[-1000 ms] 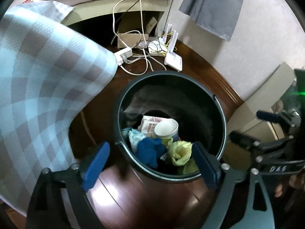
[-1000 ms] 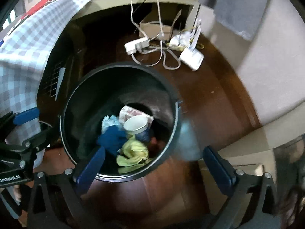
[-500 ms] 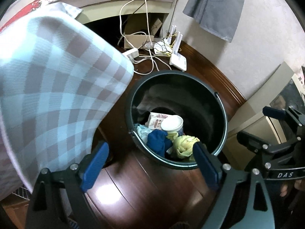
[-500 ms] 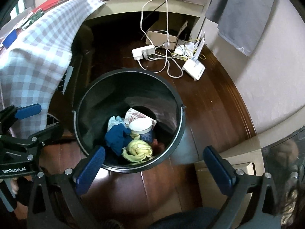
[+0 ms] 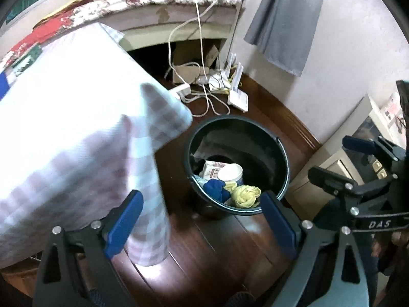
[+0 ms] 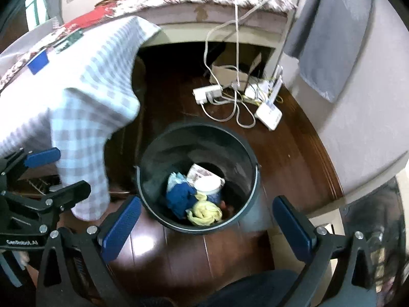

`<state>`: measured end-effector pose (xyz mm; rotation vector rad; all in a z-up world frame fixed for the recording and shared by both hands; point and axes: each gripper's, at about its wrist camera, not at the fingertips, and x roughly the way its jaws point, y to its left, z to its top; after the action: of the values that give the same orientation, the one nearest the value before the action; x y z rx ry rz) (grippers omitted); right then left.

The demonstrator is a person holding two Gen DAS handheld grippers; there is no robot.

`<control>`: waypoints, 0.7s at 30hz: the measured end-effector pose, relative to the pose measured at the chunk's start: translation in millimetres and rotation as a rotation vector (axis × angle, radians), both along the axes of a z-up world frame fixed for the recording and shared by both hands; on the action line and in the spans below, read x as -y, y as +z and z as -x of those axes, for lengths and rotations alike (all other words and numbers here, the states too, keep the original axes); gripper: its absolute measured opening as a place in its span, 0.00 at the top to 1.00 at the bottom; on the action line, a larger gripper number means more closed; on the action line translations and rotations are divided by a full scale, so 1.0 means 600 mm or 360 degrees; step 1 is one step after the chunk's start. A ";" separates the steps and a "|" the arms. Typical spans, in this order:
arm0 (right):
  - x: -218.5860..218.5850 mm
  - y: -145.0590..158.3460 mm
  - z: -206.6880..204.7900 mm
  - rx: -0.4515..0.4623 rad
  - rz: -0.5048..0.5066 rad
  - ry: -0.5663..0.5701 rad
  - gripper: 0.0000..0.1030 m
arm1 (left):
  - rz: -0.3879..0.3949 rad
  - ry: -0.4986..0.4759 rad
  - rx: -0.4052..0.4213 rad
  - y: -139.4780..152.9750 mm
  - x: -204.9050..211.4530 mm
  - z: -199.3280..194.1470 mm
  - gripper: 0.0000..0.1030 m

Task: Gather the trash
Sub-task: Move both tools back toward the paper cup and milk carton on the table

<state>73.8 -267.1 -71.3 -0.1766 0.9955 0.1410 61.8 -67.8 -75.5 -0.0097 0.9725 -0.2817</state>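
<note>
Black bin (image 6: 196,179) is already holding a cup (image 6: 207,186), yellow rag (image 6: 204,211) and blue cloth (image 6: 180,197); left gripper (image 5: 202,220) and right gripper (image 6: 207,225) are hovering wide, carrying nothing, suggesting collection is nearing done.

Both hand-held grippers (image 5: 202,220) (image 6: 207,223) agape, empty

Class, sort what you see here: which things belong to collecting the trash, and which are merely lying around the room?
Part of the job: black bin; yellow rag, blue cloth, white cup and small carton inside it.

Just lying about: checked cloth, power strip, white router, grey towel.
</note>
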 end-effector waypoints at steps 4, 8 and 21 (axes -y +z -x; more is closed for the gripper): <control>-0.028 0.027 0.008 0.0059 0.0000 0.0061 0.00 | 0.0008 0.0042 0.0065 0.032 -0.031 0.021 0.09; -0.053 0.059 0.011 0.0124 -0.0009 0.0113 0.00 | 0.0003 0.0097 0.0154 0.066 -0.066 0.040 0.08; -0.165 0.141 -0.016 0.0292 -0.0131 0.0269 0.00 | 0.0021 0.0462 0.0348 0.121 -0.217 0.035 0.05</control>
<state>83.4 -168.1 13.2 -0.1949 0.7900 0.3146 40.7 62.6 -2.8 -0.1286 0.7400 -0.0203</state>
